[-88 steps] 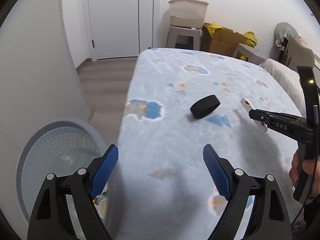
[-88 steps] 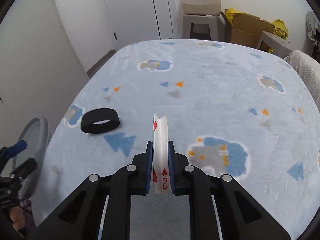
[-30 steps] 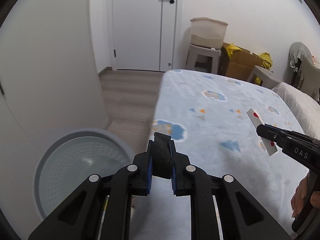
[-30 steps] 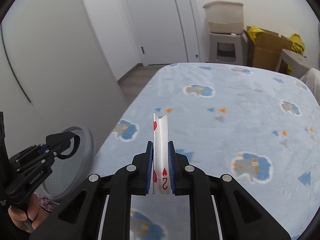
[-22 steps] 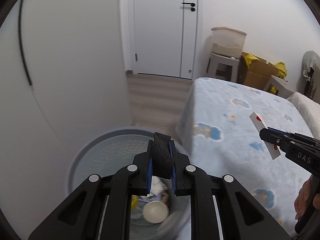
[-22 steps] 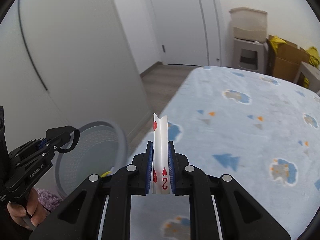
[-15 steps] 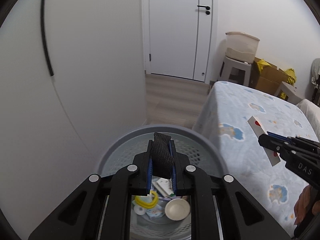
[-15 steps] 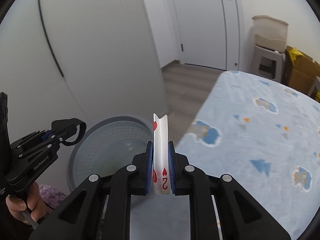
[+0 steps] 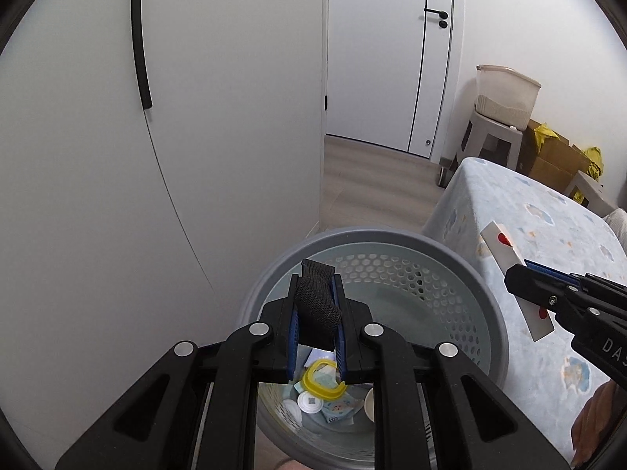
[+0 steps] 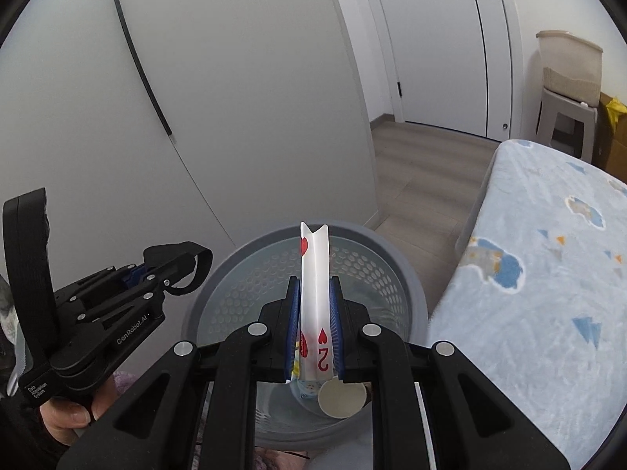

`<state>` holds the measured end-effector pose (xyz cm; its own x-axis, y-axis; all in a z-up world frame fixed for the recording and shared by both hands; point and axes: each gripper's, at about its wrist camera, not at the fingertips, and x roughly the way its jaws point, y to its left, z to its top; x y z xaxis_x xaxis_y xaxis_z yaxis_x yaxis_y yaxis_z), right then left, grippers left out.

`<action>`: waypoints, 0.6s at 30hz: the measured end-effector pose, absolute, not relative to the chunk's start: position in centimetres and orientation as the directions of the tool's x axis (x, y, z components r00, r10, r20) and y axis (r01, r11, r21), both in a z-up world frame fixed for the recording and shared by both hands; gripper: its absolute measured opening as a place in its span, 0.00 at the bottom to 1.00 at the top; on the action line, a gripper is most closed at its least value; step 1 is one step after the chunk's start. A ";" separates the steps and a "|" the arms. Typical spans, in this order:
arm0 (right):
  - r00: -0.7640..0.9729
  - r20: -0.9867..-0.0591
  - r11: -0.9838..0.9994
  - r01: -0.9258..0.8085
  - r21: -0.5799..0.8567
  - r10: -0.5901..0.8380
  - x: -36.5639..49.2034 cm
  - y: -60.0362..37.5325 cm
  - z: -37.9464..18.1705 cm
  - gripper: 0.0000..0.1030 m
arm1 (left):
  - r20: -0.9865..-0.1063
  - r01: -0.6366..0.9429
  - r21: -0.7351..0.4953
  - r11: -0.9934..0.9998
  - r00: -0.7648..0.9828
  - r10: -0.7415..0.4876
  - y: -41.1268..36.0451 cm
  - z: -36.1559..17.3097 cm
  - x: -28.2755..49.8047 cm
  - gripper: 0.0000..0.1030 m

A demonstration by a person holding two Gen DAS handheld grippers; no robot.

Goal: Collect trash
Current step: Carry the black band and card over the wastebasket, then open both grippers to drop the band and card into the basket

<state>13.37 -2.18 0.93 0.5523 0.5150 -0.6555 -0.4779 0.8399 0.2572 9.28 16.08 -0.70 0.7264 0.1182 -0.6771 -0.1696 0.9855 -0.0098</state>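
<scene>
Your left gripper (image 9: 316, 315) is clamped on a black mesh band (image 9: 317, 305), and your right gripper (image 10: 315, 313) is clamped on a playing card (image 10: 313, 293) — a two of hearts, standing on edge with its long axis running up the frame.

The deciding relation: the grey perforated bin (image 9: 462, 270) lies directly below and ahead of both grippers. In the left wrist view its mouth fills the lower centre, with the band over the opening. In the right wrist view the card stands over the bin rim (image 10: 407, 274) at lower centre. The left gripper appears deeper over the opening, so judge it the nearer for release.

Limits of view — the gripper bodies hide the near rim in both views. The bin contents are only partly legible: a yellow ring (image 9: 321, 382) and a round pale lid (image 10: 341, 399). The bed cover (image 10: 548, 293) is cut off at right.
</scene>
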 end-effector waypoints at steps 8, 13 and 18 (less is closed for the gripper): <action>0.528 -0.680 0.844 -0.460 0.276 0.510 14.1 -2.5 -0.7 0.17 | -0.708 -0.149 -0.021 0.989 0.701 0.091 15.5 -2.3 10.1 0.14; 0.514 -0.692 0.844 -0.458 0.279 0.508 14.2 -2.5 -1.7 0.17 | -0.717 -0.141 -0.031 0.989 0.693 0.077 15.3 -2.6 10.4 0.14; 0.504 -0.697 0.841 -0.462 0.281 0.510 14.2 -2.3 -2.2 0.17 | -0.717 -0.139 -0.026 0.990 0.692 0.078 15.1 -2.8 10.5 0.14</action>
<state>14.21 -2.33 -2.19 0.5038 0.5097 -0.6974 -0.4622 0.8411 0.2808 10.49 15.11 -2.81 0.6925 0.0785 -0.7172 -0.1391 0.9899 -0.0260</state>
